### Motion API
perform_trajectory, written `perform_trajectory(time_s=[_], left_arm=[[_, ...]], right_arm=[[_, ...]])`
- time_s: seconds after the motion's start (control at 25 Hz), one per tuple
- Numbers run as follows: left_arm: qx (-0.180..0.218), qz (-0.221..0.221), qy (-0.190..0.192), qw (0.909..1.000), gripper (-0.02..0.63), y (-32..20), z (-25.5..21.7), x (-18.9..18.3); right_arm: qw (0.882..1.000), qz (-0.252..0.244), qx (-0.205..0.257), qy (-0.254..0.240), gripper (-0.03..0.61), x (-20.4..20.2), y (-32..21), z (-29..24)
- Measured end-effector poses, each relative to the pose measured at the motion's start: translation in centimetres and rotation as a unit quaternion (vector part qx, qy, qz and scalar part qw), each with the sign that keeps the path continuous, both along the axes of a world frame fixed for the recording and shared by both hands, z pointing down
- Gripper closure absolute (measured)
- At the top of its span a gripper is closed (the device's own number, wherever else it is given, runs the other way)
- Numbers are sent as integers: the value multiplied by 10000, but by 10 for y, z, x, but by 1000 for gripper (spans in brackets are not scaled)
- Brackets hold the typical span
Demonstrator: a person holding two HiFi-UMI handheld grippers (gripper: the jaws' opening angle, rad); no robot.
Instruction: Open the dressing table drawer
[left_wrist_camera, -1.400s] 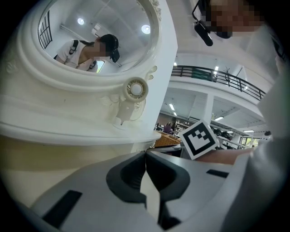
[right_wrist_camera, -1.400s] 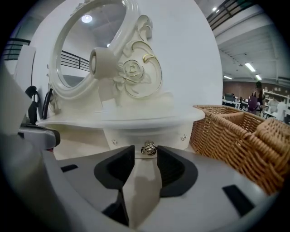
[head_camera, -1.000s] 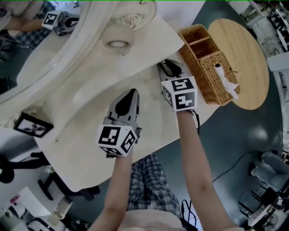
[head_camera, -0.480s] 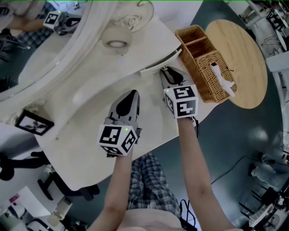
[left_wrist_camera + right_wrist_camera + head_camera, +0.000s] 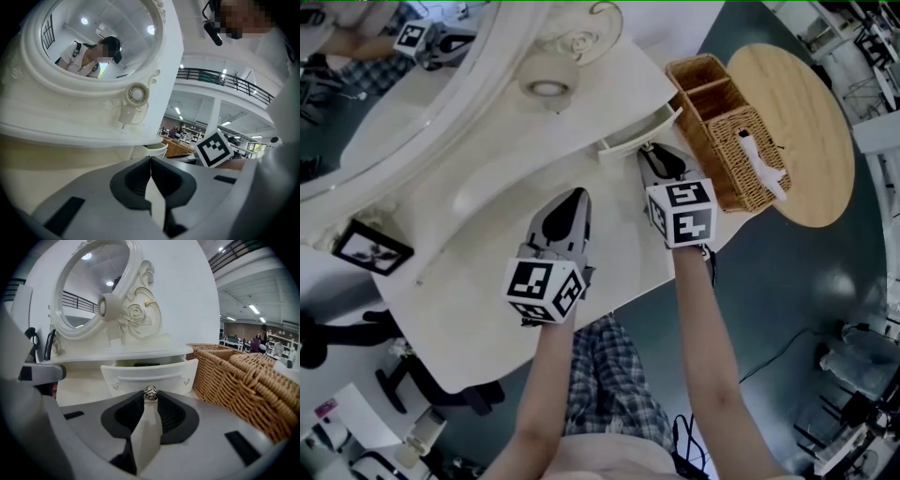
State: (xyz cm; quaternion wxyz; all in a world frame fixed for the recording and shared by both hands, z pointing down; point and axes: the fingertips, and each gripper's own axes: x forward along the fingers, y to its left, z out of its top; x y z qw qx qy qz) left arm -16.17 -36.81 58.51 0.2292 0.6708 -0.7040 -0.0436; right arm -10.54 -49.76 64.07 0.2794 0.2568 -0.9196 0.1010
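Note:
A small white drawer (image 5: 637, 133) (image 5: 150, 374) of the dressing table's mirror stand stands pulled partly out, a dark gap showing above its front. Its metal rose-shaped knob (image 5: 150, 393) sits pinched at the tips of my right gripper (image 5: 150, 395) (image 5: 651, 150), which is shut on it. My left gripper (image 5: 573, 195) (image 5: 150, 161) hovers over the cream tabletop (image 5: 487, 272) to the left, jaws together and empty, apart from the drawer.
A wicker basket (image 5: 722, 131) (image 5: 243, 380) stands close to the right of the drawer, a white item lying on it. A round wooden table (image 5: 811, 112) lies beyond. The oval mirror (image 5: 384, 75) (image 5: 101, 40) rises behind. A small framed picture (image 5: 370, 248) sits at the table's left.
My right gripper has drawn back toward me with the knob, and the drawer has slid out from the stand. The left gripper has stayed put.

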Motion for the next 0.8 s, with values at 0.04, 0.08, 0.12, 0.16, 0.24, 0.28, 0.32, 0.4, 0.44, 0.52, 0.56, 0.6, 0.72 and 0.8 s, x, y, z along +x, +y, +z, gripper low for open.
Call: perform_trajectory(time_s=[0.04,0.08,0.12,0.16,0.24,0.28,0.32,0.4,0.44,0.52,0.56,0.6,0.72,0.8], left_arm=[[-1,-7,-4,10000,586,0,0,0],[-5,-11,-7,10000,586,0,0,0],[-11,-11,-7,10000,586,1,1,0],[-18,-10,-5,10000,586,1,1,0],[-36,-8,0,10000,586,2,2,1],[-44,-8,5,10000,586,2,3,2],[-52,-8,12,10000,586,3,3,2],[-61,-6,24,10000,586,4,4,4],[-62,-1,28,10000,586,4,4,5],[-59,14,32,10000,586,4,3,6],[-56,23,30,10000,586,4,3,7],[-54,32,27,10000,586,5,3,8],[-55,53,22,10000,586,6,3,10],[-58,57,20,10000,586,7,3,10]], right_arm=[[10000,6,-7,21,474,3,2,0],[10000,16,-18,55,474,5,4,-1],[10000,27,-28,78,474,8,6,-1],[10000,38,-34,85,474,10,8,-1],[9999,57,-42,77,474,15,11,-1],[9999,67,-46,77,474,18,12,-2],[9999,76,-48,80,474,21,14,-2],[9999,97,-61,90,474,26,18,-2],[9999,110,-71,93,474,29,20,-2],[9998,141,-79,84,474,34,22,-2],[9998,158,-78,73,474,36,24,-2],[9998,173,-76,65,474,38,25,-2],[9998,199,-80,64,474,41,26,-2],[9997,197,-102,60,472,41,26,-2]])
